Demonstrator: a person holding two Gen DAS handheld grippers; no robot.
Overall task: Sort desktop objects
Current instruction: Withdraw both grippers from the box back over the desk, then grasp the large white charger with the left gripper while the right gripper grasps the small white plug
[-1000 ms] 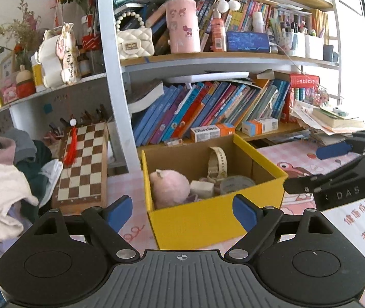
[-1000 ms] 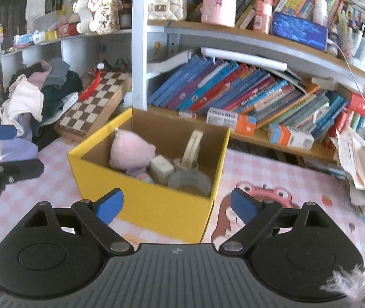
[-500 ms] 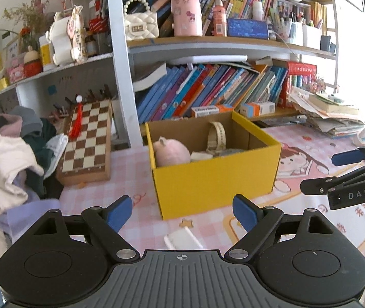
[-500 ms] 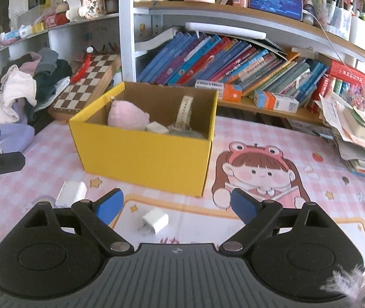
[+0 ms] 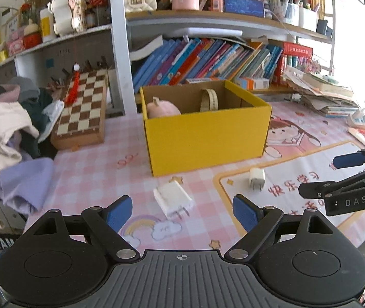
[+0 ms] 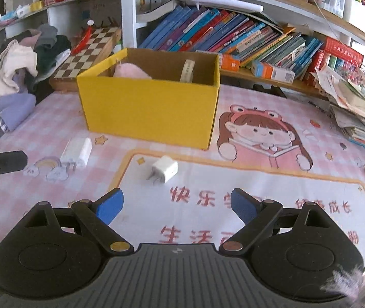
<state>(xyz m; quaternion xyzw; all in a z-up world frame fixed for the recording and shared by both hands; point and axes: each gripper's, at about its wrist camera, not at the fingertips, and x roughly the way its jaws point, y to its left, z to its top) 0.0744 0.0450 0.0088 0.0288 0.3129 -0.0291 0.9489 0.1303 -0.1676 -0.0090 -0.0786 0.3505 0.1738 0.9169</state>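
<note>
Both grippers have their blue-padded fingers spread wide, with nothing between them. The left gripper hovers just short of the larger white charger, which lies flat on the pink checked table mat with its prongs toward the camera. The right gripper hovers near the small white plug adapter, which rests on the white panel of the mat with its prongs pointing left.

The left wrist view shows the right gripper from the side at the frame's right edge, clear of the adapter. The right wrist view shows only one dark fingertip of the left gripper at the left edge, beside the larger charger.

Beyond both chargers stands the yellow box, holding a pink plush and a tape roll. Only the right wrist view shows the cartoon girl print in full.
</note>
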